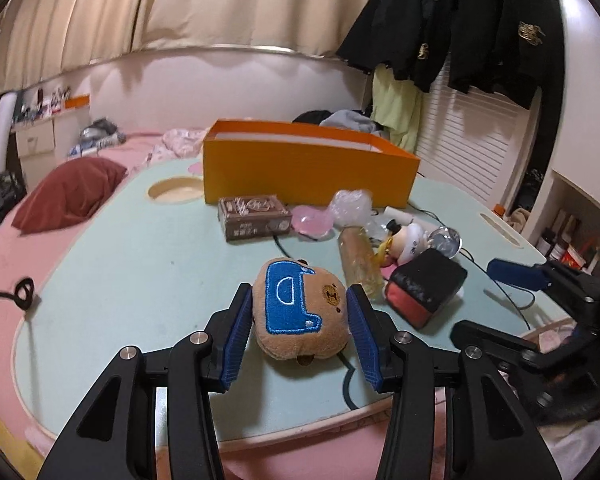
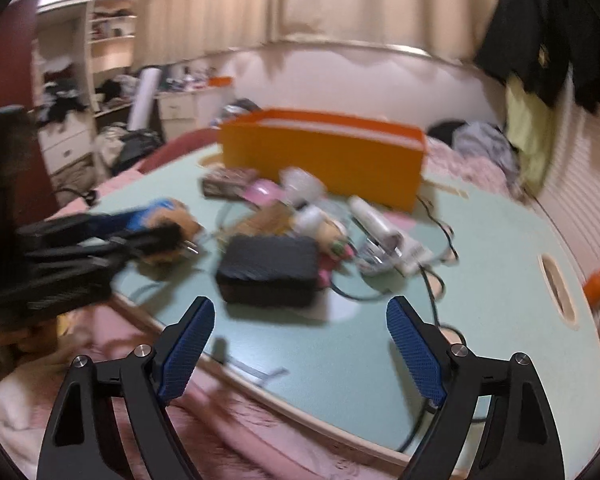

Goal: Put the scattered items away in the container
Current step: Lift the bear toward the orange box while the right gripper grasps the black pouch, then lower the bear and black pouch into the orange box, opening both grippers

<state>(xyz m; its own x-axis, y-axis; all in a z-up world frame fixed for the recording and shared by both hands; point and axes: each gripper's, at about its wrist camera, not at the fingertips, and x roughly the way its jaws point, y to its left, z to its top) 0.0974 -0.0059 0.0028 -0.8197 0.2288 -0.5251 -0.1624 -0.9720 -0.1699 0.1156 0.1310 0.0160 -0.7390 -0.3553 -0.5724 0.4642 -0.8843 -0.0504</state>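
A brown plush bear (image 1: 300,316) with a blue patch lies on the pale green table (image 1: 140,260), and my left gripper (image 1: 300,288) is shut on its sides. The orange box (image 1: 300,168) stands open-topped at the table's far side. Between them lie a small brown carton (image 1: 254,218), a pink piece (image 1: 312,220), a clear bottle (image 1: 358,260), a small doll (image 1: 408,240) and a black-and-red block (image 1: 424,292). In the blurred right wrist view, my right gripper (image 2: 300,300) is open over the near table edge, just short of the black block (image 2: 268,272). The left gripper (image 2: 160,232) with the bear is at the left.
A black cable (image 2: 432,280) runs across the table among the items. The table has an oval cutout (image 2: 556,288) near its right edge and a round one (image 1: 176,191) beside the box. A red pillow (image 1: 68,196) lies on the pink bed. Dark clothes (image 1: 480,32) hang at right.
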